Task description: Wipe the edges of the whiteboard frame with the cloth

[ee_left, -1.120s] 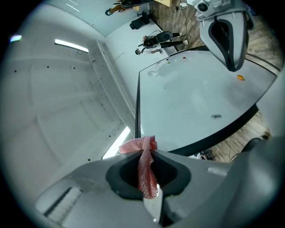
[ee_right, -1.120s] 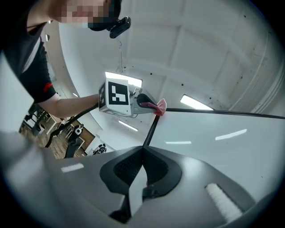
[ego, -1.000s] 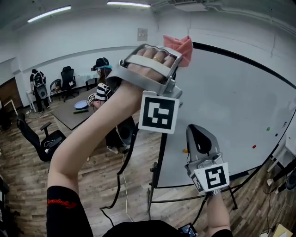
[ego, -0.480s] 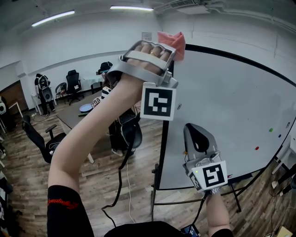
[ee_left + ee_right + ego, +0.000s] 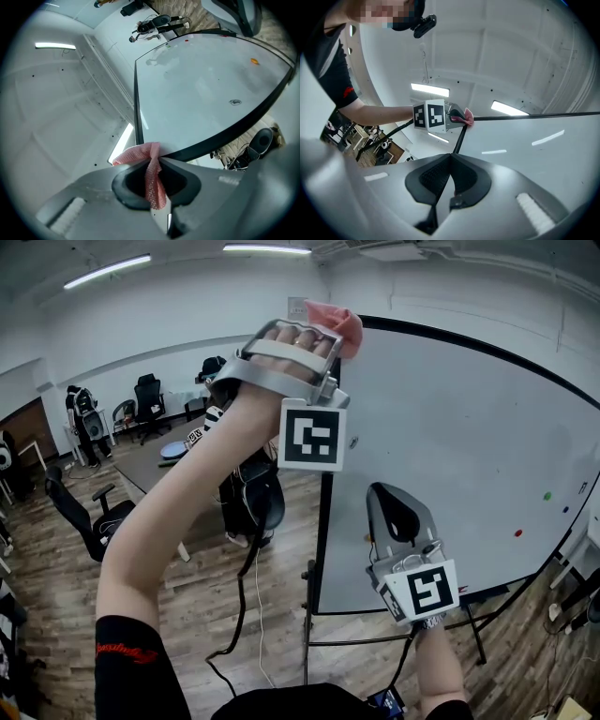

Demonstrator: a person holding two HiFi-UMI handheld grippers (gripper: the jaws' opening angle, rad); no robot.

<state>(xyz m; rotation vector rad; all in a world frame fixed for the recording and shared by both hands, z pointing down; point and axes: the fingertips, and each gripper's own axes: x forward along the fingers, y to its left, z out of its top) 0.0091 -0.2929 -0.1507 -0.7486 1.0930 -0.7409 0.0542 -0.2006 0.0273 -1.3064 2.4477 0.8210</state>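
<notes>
Two grippers: the left gripper [image 5: 319,341] is raised high on an outstretched arm; the right gripper [image 5: 401,526] hangs low in front of the board.
Left jaws: pinched on a pink cloth [image 5: 149,174], which bunches out above the tips.
Right jaws: pressed together with nothing between them, as the right gripper view shows.
Cloth position: at the top left corner of the whiteboard [image 5: 450,446], against the black frame [image 5: 322,531] where the top rail meets the side rail.
Board surface: white and mostly bare, with a green dot [image 5: 547,495] and a red dot [image 5: 517,533] near its right side; it stands on a metal stand.
Room: wooden floor [image 5: 187,606], white walls, strip lights [image 5: 103,270] on the ceiling, black office chairs [image 5: 80,521], a table [image 5: 178,470] and people at the far end.
Change: a second ago the cloth showed slightly lower and further right in the head view; the right gripper has hardly shifted.
</notes>
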